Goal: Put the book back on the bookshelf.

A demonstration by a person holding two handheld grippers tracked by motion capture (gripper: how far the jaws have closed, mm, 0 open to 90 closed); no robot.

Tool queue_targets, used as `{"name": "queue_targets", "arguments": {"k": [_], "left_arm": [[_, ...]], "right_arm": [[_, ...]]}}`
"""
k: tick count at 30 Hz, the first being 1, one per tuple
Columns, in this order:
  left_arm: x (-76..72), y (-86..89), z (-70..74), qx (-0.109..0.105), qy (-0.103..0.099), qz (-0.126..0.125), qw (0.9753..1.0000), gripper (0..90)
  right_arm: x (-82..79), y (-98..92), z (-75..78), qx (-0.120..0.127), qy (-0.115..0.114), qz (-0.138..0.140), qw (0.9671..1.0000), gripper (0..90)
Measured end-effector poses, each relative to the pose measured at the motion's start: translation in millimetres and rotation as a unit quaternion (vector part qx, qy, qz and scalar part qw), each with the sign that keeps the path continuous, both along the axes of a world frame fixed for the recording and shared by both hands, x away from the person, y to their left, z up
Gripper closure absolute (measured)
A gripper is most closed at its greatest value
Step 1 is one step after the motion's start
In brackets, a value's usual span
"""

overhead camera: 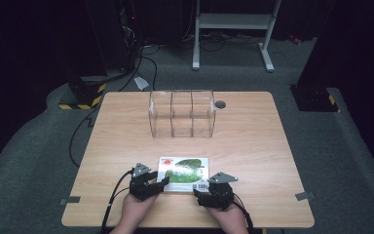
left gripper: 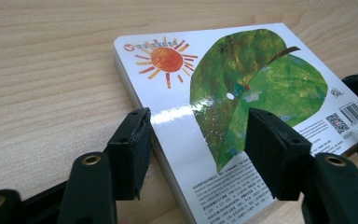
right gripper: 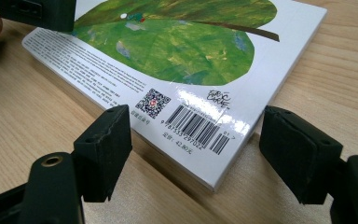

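High view: fixed, above the person's edge of the table [overhead camera: 253, 141], facing forward and down; far enough to take in the whole tabletop and the floor beyond.

Left gripper view: rides low on the left gripper [left gripper: 198, 140], looking along its jaws, very close to the book [left gripper: 242, 93], whose near-left corner lies between them.

Right gripper view: same low, close setting on the right gripper [right gripper: 196, 144], facing the book's barcode corner.

Shared: all three views include the book; each gripper view catches the other gripper's jaw at its edge.
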State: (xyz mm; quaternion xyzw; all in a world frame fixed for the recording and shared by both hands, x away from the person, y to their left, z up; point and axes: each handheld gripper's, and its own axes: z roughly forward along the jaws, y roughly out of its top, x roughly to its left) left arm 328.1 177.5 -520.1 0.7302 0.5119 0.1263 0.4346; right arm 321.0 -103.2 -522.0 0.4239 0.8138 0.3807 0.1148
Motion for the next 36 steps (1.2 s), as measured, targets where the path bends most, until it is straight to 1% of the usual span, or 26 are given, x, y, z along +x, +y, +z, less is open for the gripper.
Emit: {"name": "queue_targets", "arguments": {"k": [4, 5, 8, 11, 15, 19, 21, 22, 24, 25, 29, 30, 36], "left_arm": [[-1.4, 1.0, 1.9, -0.006, -0.002, 0.001, 1.0, 42.4], [-2.3, 1.0, 2.4, -0.007, -0.007, 0.0, 1.0, 42.6], [-3.6, 1.0, 3.4, -0.006, -0.01, 0.0, 0.9999, 42.6], [-5.1, 1.6, 5.4, -0.015, -0.017, 0.003, 0.9997, 43.0], [-7.3, 2.9, 8.3, -0.019, -0.029, 0.001, 0.9994, 44.4], [-7.9, 3.4, 9.3, -0.019, -0.035, -0.001, 0.9992, 44.4], [-8.9, 4.0, 11.1, -0.027, -0.042, -0.001, 0.9988, 44.7], [-8.9, 4.0, 11.1, -0.027, -0.042, -0.001, 0.9988, 44.9], [-9.6, 4.2, 12.8, -0.028, -0.048, -0.003, 0.9985, 45.0], [-10.3, 4.2, 14.5, -0.029, -0.055, -0.003, 0.9981, 45.1], [-12.0, 4.4, 17.8, -0.035, -0.062, -0.006, 0.9974, 45.1], [-12.0, 4.4, 17.8, -0.035, -0.062, -0.006, 0.9974, 45.2], [-14.7, 3.8, 22.9, -0.038, -0.077, -0.011, 0.9962, 45.2]], "right_arm": [[-0.2, 0.1, 0.0, 0.001, 0.0, -0.001, 1.0, 24.8], [-0.4, 0.0, -0.2, 0.002, 0.001, -0.001, 1.0, 24.8], [-0.6, -0.1, -0.2, 0.002, 0.001, -0.001, 1.0, 24.7], [-0.6, -0.3, -0.3, 0.003, 0.0, -0.001, 1.0, 24.6], [-1.0, -0.4, -0.4, 0.006, 0.003, -0.001, 1.0, 24.1], [-1.1, -0.4, -0.5, 0.006, 0.002, 0.0, 1.0, 23.3], [-1.0, -0.3, -0.7, 0.007, 0.001, 0.002, 1.0, 22.5], [-0.9, -0.5, -0.7, 0.006, 0.001, 0.004, 1.0, 22.2], [-1.1, -0.4, -0.7, 0.007, 0.002, 0.003, 1.0, 21.9], [-1.1, -0.4, -0.8, 0.007, 0.002, 0.006, 1.0, 21.0], [-1.7, 0.2, -0.8, 0.006, 0.003, 0.007, 0.9999, 19.5], [-1.7, 0.2, -0.8, 0.006, 0.003, 0.007, 0.9999, 19.5], [-2.3, 1.2, -1.0, 0.002, 0.0, 0.008, 1.0, 18.7]]}}
